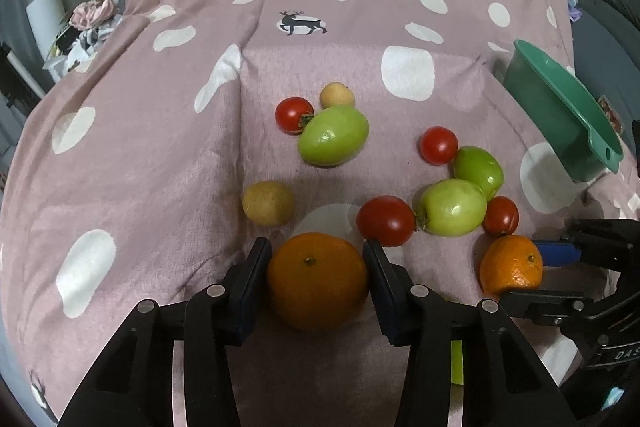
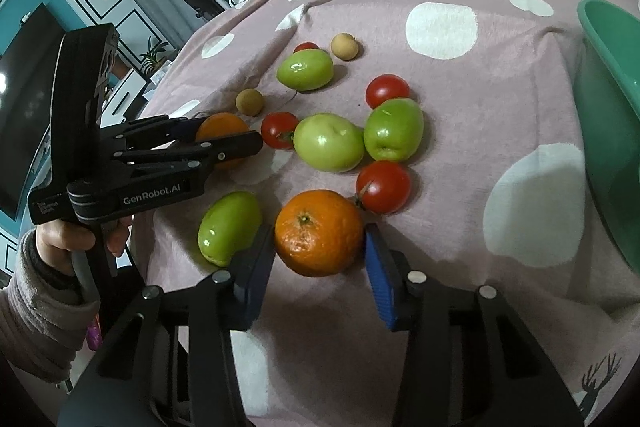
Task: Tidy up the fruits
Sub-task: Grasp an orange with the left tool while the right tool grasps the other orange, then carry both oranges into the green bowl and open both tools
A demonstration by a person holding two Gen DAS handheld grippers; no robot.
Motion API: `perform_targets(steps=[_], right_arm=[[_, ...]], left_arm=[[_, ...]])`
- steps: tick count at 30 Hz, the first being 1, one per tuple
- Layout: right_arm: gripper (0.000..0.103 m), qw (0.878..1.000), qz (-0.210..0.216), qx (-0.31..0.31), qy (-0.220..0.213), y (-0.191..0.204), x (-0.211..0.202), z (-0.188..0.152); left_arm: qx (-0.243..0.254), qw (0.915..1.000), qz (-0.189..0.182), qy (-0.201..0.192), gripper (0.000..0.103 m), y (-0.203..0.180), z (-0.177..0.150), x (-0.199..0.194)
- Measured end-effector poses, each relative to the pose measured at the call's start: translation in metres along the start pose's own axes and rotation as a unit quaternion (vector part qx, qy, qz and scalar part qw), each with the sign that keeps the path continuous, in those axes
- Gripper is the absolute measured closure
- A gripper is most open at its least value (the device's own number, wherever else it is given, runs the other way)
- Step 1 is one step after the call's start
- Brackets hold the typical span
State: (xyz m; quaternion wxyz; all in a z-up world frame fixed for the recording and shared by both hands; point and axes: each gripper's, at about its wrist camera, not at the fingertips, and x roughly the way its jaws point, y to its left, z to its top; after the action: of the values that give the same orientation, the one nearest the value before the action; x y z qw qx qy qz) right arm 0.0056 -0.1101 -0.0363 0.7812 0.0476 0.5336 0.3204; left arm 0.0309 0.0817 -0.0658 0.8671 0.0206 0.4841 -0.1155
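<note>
Two oranges are clamped on the spotted cloth [image 1: 160, 163]: one orange [image 1: 318, 281] by the left gripper [image 1: 318, 283], the other orange [image 2: 319, 231] by the right gripper [image 2: 320, 267]. Open cloth is left toward the green basin [image 2: 608, 131] at the right edge.

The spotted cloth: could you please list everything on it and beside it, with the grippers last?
cloth: one, pink with white spots, under everything
oranges: two, orange, nearest edge, one in each gripper
tomatoes: four, red, scattered mid-cloth
green fruits: four, green, three mid-cloth, one near the oranges
small round fruits: two, tan, left of the cluster
bowl: one, green, tilted, right edge
left gripper: black, pads against one orange
right gripper: black with blue pads, against the other orange
hand: one, grey sleeve, holding the left gripper
</note>
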Motion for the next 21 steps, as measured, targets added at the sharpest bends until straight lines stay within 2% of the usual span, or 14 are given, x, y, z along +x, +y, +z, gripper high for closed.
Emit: perform_targets(steps=[12,21], right_arm=[[0.059,1.000,0.012,0.000,-0.021,0.006,-0.016,-0.006],[0.059,0.999,0.009,-0.011,-0.049,0.012,-0.044,-0.012]], left_arm=[[-0.022,0.9993,-0.017,-0.025,0.055,-0.003,-0.006,-0.031],[-0.008,0.9989,-0.029,-0.037,0.055,-0.026,-0.006,-0.053]])
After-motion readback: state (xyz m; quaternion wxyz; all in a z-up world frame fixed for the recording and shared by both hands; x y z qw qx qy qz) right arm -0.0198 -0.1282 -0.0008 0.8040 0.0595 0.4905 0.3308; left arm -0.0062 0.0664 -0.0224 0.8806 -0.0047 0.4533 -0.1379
